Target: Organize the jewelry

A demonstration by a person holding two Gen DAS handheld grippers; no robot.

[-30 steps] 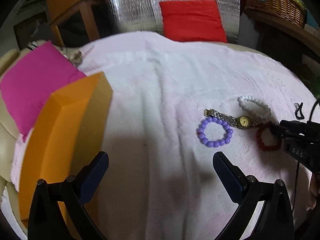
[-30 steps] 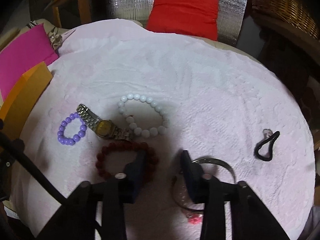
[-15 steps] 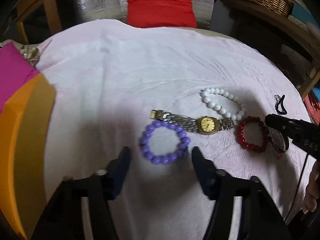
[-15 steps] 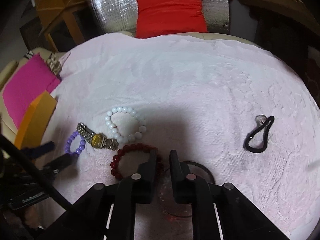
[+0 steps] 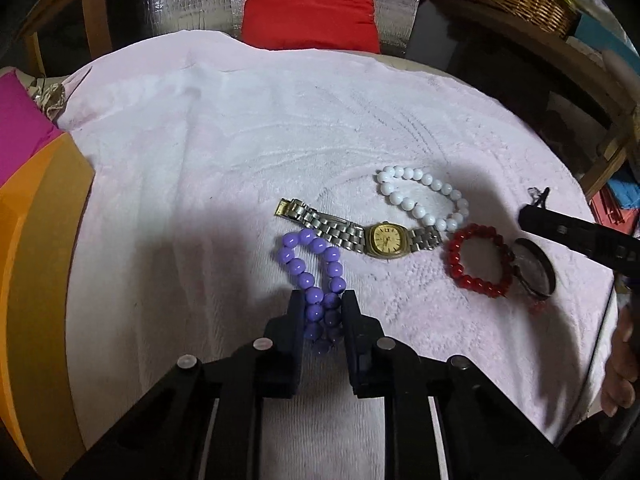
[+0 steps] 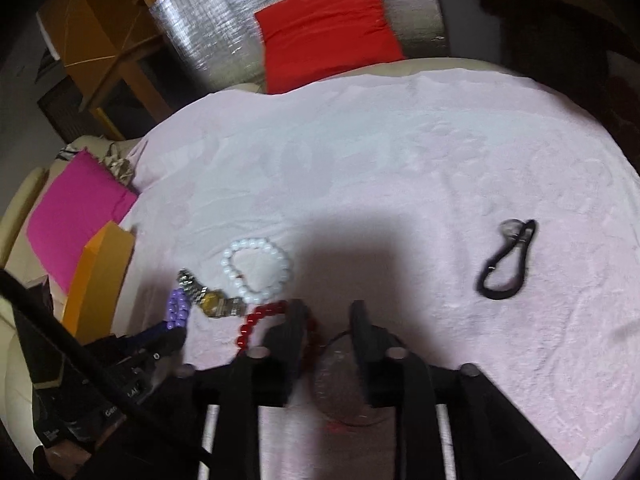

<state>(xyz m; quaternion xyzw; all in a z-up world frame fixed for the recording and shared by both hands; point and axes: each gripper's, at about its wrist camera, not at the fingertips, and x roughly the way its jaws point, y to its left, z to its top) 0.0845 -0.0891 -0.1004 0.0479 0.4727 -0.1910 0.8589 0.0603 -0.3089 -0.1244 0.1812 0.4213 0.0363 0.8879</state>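
Squeezing the purple bead bracelet (image 5: 316, 280), the left gripper (image 5: 322, 308) has just been closing its two black fingers, and now the pads press on the near end of the bracelet, so the ring of beads is pinched long and thin. The bracelet lies on the pale pink cloth (image 5: 240, 140), and its far end touches the band of the gold watch (image 5: 386, 240). The watch lies flat between the purple beads and the white bead bracelet (image 5: 424, 200). The red bead bracelet (image 5: 476, 260) sits just beside the watch, and a clear round bangle (image 5: 534, 266) lies touching its right side. The right gripper (image 6: 326, 312) has just been opening its fingers, and they stand apart now. The bangle sits low between them, but the pads do not press on it. The right gripper's left finger (image 6: 294, 320) lies over part of the red beads. A black loop with a small clear charm (image 6: 506, 260) lies well apart from the rest, far over on the right of the cloth. An orange box (image 5: 36, 260) stands at the left edge of the cloth, beside a bright pink cushion (image 6: 76, 216).
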